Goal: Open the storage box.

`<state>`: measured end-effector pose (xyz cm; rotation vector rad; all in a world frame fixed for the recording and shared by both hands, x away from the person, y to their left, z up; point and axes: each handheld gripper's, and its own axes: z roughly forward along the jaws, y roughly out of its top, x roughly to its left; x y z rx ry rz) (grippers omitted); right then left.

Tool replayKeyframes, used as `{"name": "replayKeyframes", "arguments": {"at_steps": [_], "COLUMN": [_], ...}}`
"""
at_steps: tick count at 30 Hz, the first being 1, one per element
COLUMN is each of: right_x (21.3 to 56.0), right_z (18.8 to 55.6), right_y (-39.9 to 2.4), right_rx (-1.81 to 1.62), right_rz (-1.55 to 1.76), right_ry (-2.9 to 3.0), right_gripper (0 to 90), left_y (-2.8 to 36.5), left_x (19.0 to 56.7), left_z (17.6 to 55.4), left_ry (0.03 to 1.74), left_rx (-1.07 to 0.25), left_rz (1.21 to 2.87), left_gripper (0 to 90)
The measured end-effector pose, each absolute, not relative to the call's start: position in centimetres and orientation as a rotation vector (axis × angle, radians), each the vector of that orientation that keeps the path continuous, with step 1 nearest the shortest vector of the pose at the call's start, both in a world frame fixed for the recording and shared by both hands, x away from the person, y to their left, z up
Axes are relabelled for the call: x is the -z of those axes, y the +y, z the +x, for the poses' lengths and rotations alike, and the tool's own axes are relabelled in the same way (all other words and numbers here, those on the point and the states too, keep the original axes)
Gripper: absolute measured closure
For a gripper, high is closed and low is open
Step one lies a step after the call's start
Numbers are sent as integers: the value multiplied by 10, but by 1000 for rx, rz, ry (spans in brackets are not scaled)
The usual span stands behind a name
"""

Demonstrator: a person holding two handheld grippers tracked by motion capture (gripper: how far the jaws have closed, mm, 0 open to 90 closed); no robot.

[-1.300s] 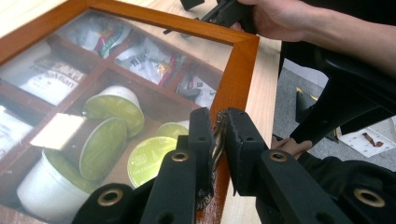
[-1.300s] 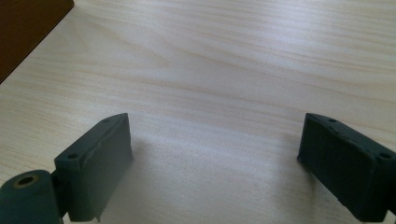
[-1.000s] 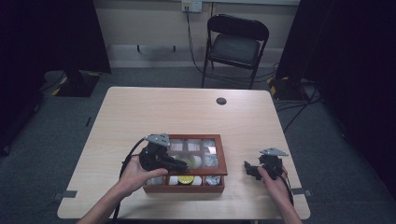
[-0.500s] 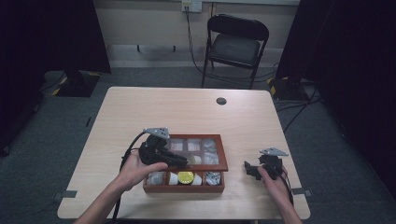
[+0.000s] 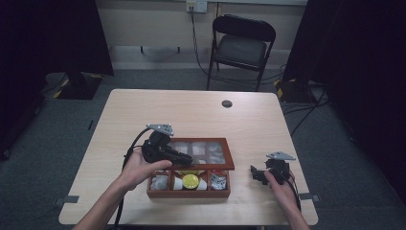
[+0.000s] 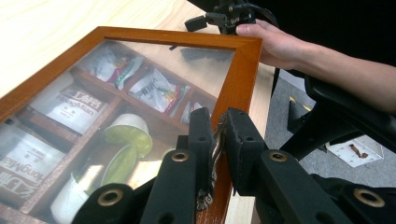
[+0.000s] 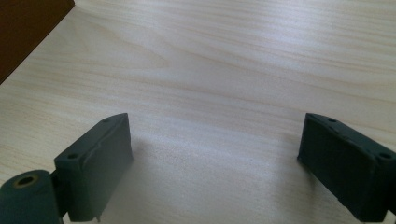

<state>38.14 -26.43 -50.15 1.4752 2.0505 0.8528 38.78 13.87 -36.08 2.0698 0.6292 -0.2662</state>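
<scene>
Spanning table: wooden box sat near its front edge.
Lid: glass-paned, part raised; the left gripper view showed packets beneath.
Left gripper: clamped on the lid's latch.
Right gripper: jaws apart over bare wood.

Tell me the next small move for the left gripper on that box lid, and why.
Probably keep swinging the glass lid up and back on its hinge. The left gripper is shut on the small metal catch at the lid's front edge, and the lid is only partly raised over the wooden box, so the packets inside aren't freely reachable yet.
</scene>
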Motion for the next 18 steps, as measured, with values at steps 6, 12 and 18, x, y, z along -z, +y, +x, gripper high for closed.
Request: {"name": "replayKeyframes", "arguments": {"at_steps": [6, 12, 18], "right_x": [501, 501, 501], "right_z": [381, 381, 381], "right_y": [-264, -264, -264], "right_rx": [-853, -853, -853], "right_rz": [1476, 1476, 1475], "right_ry": [2051, 2050, 2050], "right_gripper": [88, 88, 88], "left_y": [139, 139, 139], "left_x": [359, 358, 353], "left_z": [391, 394, 397], "left_ry": [633, 626, 642], "left_rx": [281, 297, 300], "left_rz": [2069, 2061, 2056], "left_gripper": [810, 812, 812]}}
